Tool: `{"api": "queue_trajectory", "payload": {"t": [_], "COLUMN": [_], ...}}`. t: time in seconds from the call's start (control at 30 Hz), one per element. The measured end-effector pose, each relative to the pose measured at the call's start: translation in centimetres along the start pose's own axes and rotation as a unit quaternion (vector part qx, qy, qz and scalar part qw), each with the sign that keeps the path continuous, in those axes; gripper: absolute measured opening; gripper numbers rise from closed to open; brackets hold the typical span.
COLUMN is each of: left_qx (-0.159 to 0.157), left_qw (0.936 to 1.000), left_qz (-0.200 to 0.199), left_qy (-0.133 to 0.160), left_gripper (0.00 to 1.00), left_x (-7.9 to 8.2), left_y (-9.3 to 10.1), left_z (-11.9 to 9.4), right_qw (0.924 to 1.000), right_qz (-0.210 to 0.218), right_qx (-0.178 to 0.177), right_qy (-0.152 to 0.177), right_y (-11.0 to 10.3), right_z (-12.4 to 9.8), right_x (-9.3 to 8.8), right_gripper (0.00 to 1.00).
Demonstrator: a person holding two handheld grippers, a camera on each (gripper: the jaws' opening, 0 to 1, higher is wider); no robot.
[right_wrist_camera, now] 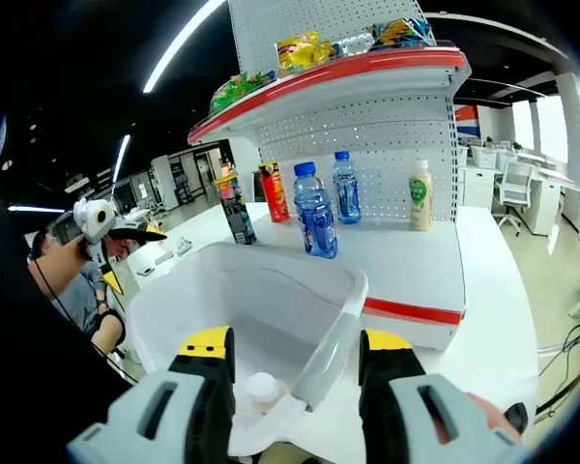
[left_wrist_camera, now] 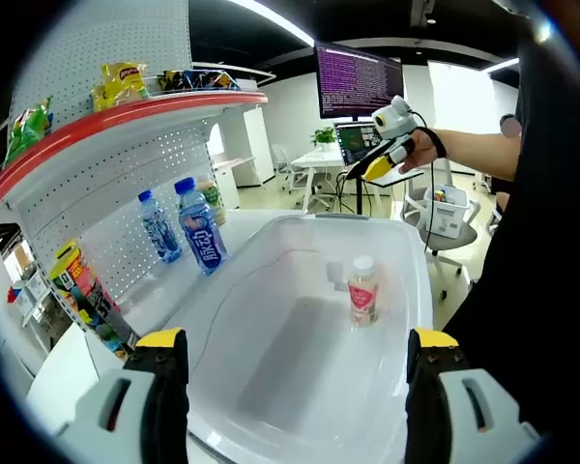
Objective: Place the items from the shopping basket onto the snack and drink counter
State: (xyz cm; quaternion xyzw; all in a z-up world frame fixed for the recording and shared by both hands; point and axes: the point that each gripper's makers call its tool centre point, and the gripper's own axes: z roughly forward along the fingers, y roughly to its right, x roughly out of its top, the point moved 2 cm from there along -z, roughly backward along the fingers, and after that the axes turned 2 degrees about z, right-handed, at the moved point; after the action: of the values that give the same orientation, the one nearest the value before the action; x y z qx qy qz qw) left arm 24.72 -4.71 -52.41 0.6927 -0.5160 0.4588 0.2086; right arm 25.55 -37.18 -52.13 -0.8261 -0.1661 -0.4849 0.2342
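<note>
Your left gripper (left_wrist_camera: 295, 362): jaws spread wide above the white plastic basket (left_wrist_camera: 271, 261), holding nothing. Your right gripper (right_wrist_camera: 295, 362): jaws spread, straddling the basket rim. Contents: one white-capped pink-labelled bottle (left_wrist_camera: 363, 290), upright. Beside it, counter (right_wrist_camera: 416, 261) with blue-capped bottles (right_wrist_camera: 315, 210)

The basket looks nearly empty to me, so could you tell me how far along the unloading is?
Mostly done, it seems: two blue-capped bottles, a pale bottle and snack packs stand on the counter. Nothing is in hand; the left tool and right tool are open. Left to move: one pink-labelled bottle standing in the white basket.
</note>
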Motion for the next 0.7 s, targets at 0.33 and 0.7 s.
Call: {"api": "queue_trajectory", "payload": {"t": [0.33, 0.7], "left_qx": [-0.010, -0.001], "left_qw": [0.9999, 0.9997], "left_qz": [0.009, 0.016], "left_qy": [0.001, 0.018], "left_gripper": [0.92, 0.90], "left_x": [0.3, 1.2], "left_y": [0.5, -0.2], "left_z": [0.6, 1.2], "right_qw": [0.9999, 1.0000], "right_qz": [-0.012, -0.007], "right_qx": [-0.005, -0.006], "right_qy": [0.009, 0.004], "right_y": [-0.8, -1.3], "right_z": [-1.0, -1.4], "right_x": [0.1, 0.1], "right_gripper": [0.49, 0.49]}}
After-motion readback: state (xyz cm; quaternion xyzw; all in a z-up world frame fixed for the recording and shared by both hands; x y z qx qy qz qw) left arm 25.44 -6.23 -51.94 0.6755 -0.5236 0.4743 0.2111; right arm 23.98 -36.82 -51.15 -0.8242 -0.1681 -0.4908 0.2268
